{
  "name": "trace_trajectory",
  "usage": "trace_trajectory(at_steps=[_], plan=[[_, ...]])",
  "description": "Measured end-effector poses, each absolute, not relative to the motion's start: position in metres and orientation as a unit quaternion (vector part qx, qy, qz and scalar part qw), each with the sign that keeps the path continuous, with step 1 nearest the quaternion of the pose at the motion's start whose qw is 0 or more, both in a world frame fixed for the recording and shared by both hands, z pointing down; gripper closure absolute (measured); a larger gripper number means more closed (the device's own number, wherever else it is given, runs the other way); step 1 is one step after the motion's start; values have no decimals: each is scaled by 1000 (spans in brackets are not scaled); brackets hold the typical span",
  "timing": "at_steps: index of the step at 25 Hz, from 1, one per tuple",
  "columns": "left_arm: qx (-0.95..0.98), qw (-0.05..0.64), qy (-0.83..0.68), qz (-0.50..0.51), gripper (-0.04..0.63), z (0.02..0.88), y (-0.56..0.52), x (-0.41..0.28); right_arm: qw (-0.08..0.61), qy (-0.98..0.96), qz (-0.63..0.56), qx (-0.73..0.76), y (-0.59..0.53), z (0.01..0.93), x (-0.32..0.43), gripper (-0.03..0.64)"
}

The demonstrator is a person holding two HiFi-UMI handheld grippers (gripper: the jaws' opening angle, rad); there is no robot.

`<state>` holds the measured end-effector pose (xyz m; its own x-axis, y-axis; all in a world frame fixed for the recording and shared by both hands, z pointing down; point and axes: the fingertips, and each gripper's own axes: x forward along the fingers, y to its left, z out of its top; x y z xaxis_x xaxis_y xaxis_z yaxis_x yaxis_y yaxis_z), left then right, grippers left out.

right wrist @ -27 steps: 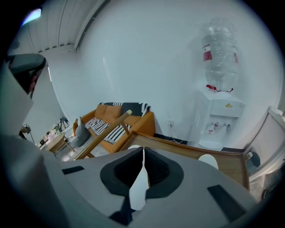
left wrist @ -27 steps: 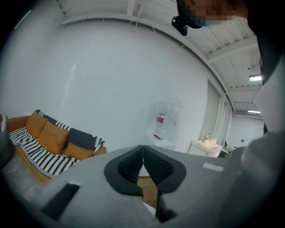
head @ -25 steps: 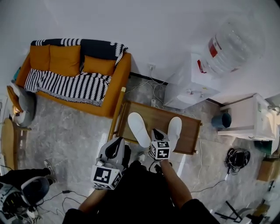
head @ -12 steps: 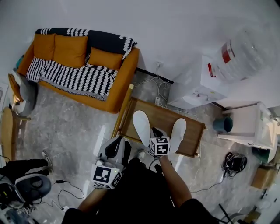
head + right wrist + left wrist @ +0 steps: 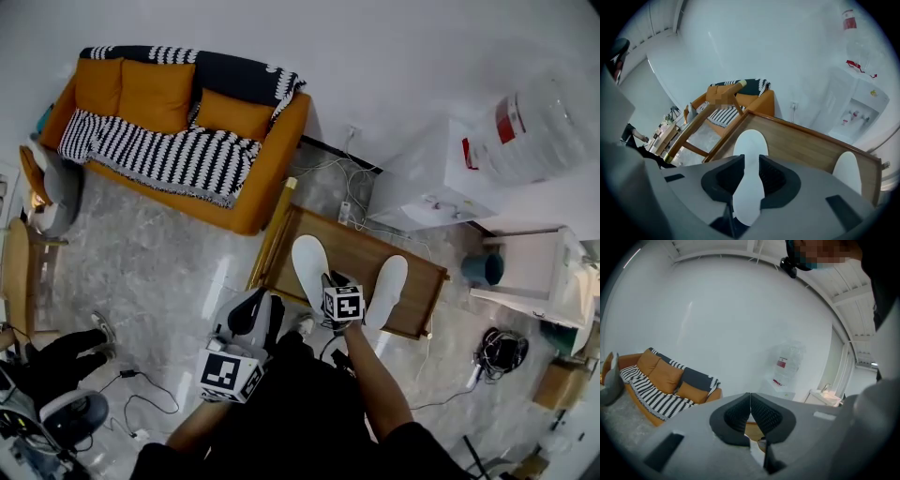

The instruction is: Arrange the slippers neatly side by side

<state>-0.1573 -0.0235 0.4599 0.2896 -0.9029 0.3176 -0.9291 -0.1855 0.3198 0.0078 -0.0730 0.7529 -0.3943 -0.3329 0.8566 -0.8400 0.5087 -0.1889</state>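
Two white slippers lie soles up on a low wooden table (image 5: 354,251), toes pointing away from me. The left slipper (image 5: 310,267) is angled slightly; the right slipper (image 5: 388,291) rests near the table's right end, a gap between them. My right gripper (image 5: 330,281) is at the left slipper's heel. In the right gripper view that slipper (image 5: 751,146) runs between the jaws, which are opening, and the pads do not press it; the other slipper (image 5: 847,171) shows to the right. My left gripper (image 5: 251,307) hangs off the table's near left corner, shut on nothing (image 5: 750,409).
An orange sofa (image 5: 178,141) with a striped throw stands at the far left. A water dispenser (image 5: 441,183) sits behind the table, with a blue bin (image 5: 486,269) and a white cabinet (image 5: 530,272) to the right. Cables (image 5: 502,342) lie on the floor.
The head view has drifted, so the room sits a little further right and lower. My right gripper stays at the left slipper's heel. The left gripper has barely moved.
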Motion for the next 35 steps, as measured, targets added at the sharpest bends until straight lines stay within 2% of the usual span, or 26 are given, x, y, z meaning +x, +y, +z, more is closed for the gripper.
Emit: trace_trajectory(at_steps=[2,14,21,35], plan=[[767,234,-596,30,578,461,-26,-161,408,-766,323,377,-74,761,6,524],[765,245,-594,40,578,472,-42,-171,447,-738,346,368,-81,803,7,520],[767,251,-589,41,578,477,-45,-169,439,-740,346,375,-80,801,7,575],[789,240,-564,46,578,465,-50,-141,394,-737,363,413,-84,773,36,588]])
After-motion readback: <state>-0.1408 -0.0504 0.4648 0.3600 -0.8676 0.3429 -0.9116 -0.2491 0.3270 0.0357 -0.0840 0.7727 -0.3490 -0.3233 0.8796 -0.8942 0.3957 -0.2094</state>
